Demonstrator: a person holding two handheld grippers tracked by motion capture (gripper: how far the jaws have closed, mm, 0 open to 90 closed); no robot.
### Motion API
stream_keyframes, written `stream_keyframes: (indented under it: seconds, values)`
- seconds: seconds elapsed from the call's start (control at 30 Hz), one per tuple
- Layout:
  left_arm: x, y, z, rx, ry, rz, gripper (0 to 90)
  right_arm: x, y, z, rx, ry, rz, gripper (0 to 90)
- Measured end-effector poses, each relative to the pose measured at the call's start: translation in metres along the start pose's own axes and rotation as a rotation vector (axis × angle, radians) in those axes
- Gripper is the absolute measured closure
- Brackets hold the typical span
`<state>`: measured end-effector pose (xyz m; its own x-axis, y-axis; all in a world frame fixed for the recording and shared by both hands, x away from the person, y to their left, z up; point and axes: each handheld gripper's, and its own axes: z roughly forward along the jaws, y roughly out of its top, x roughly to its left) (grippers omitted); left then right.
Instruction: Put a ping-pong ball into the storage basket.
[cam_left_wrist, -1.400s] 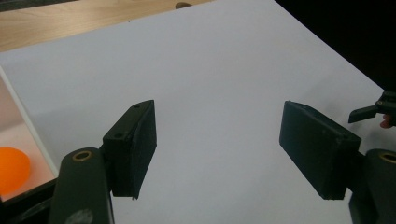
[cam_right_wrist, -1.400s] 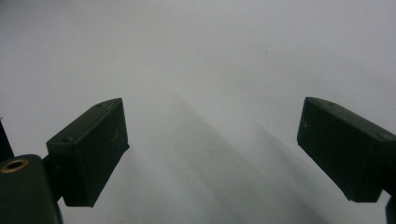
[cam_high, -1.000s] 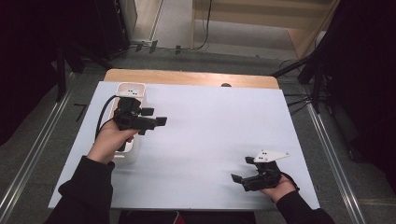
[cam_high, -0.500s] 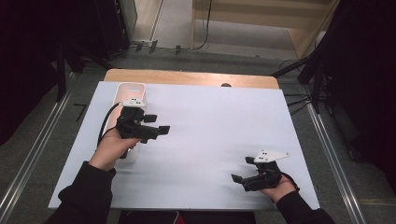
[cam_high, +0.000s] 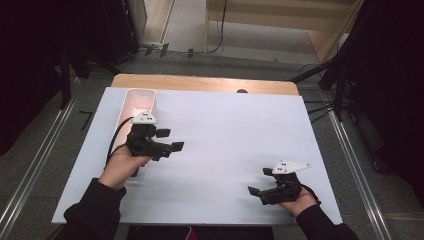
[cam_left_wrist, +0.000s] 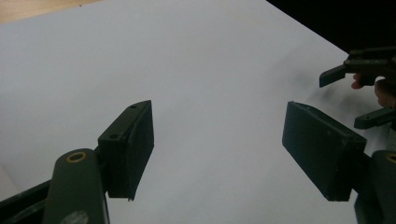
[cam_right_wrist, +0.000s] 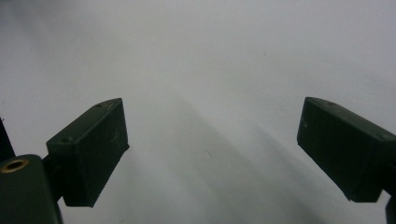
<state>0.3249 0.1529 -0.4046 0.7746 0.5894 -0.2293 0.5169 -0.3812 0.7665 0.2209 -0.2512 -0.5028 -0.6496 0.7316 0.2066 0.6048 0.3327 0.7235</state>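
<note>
Now the left gripper (cam_high: 170, 141) hangs over the white sheet-covered table (cam_high: 225, 130), its black jaws standing apart with nothing but bare surface between them, as the left gripper view makes plain. Those jaws have just been opening a touch wider, and they are empty. Just behind and beside that hand stands the tall white open-topped plastic container (cam_high: 139, 100), near the table's far left corner; it touches neither claw, and what lies inside cannot be told from here. Over on the near right, the right gripper (cam_high: 259, 186) sits low by the table's edge, jaws likewise spread and empty, pale tabletop showing between them in the right gripper view. The left gripper view catches it too, farther off (cam_left_wrist: 362, 95). By the look of it, this is a lull between steps, the container set down and let go. The next move would call for swinging the left claw back toward the container's rim, lining the jaws up either side of a wall before closing.
</note>
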Motion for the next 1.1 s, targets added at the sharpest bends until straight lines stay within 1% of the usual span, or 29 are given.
stream_keyframes:
  seconds: [0.2,0.3,0.4,0.47,0.57,0.67,0.7,0.73,0.83,0.87,1.0,1.1]
  values:
    - [-0.002,-0.01,-0.002,0.004,-0.012,0.006,25.5,0.0,0.0,0.0,0.004,0.0,-0.006,7.4]
    - [-0.004,-0.016,-0.003,0.011,-0.012,0.001,25.5,0.0,0.0,0.0,0.004,0.0,-0.006,7.3]
    - [-0.006,-0.021,-0.003,0.015,-0.014,0.015,25.5,0.0,0.0,0.0,0.002,-0.001,-0.007,7.3]
    - [-0.007,-0.023,-0.003,0.017,-0.032,0.025,25.5,0.0,0.0,0.0,0.005,0.0,-0.007,7.3]
    - [-0.01,-0.026,-0.001,0.028,-0.037,0.042,25.5,0.001,0.0,0.001,0.011,0.001,0.0,7.3]
    - [-0.013,-0.03,-0.001,0.029,-0.038,0.058,25.5,0.0,0.0,0.001,0.009,0.001,-0.005,7.3]
    - [-0.014,-0.031,-0.001,0.023,-0.031,0.062,25.5,0.0,0.0,0.001,0.005,-0.002,-0.008,7.3]
    - [-0.014,-0.031,-0.001,0.02,-0.031,0.064,25.5,0.0,0.0,0.001,0.006,-0.001,-0.004,7.3]
    - [-0.015,-0.034,-0.002,0.007,-0.05,0.062,25.5,0.0,0.0,0.001,0.011,0.0,-0.004,7.3]
    - [-0.015,-0.035,-0.003,0.01,-0.056,0.068,25.5,0.0,0.0,0.001,0.014,0.001,0.002,7.3]
    - [-0.016,-0.041,-0.001,0.02,-0.053,0.077,25.5,0.001,0.0,0.001,0.015,0.002,0.002,7.4]
    - [-0.017,-0.044,-0.001,0.026,-0.06,0.083,25.5,0.0,0.0,0.001,0.016,0.002,-0.001,7.3]
